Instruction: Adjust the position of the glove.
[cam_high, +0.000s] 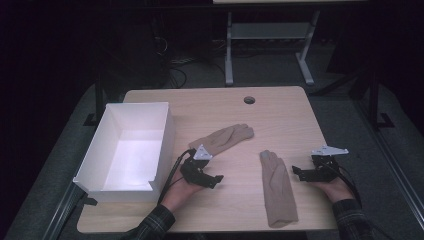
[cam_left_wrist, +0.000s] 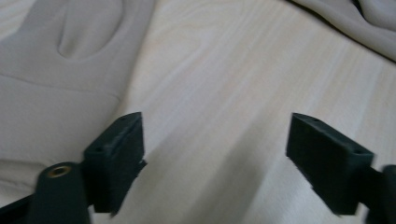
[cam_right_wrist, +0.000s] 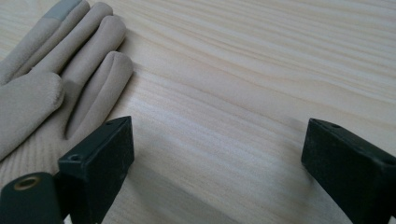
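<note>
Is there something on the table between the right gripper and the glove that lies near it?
Nothing visible. Between the right gripper and the glove there is bare table, and its fingers stand open beside the glove.

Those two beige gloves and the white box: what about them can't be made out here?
- White box, high view: its near wall hides the floor just behind it.
- Glove near the left hand-held gripper: glove, high view; its cuff end lies behind the grey plate.
- Other glove, right gripper view: cut off by the left edge.
- Fabric weave: too small in the high view.
</note>
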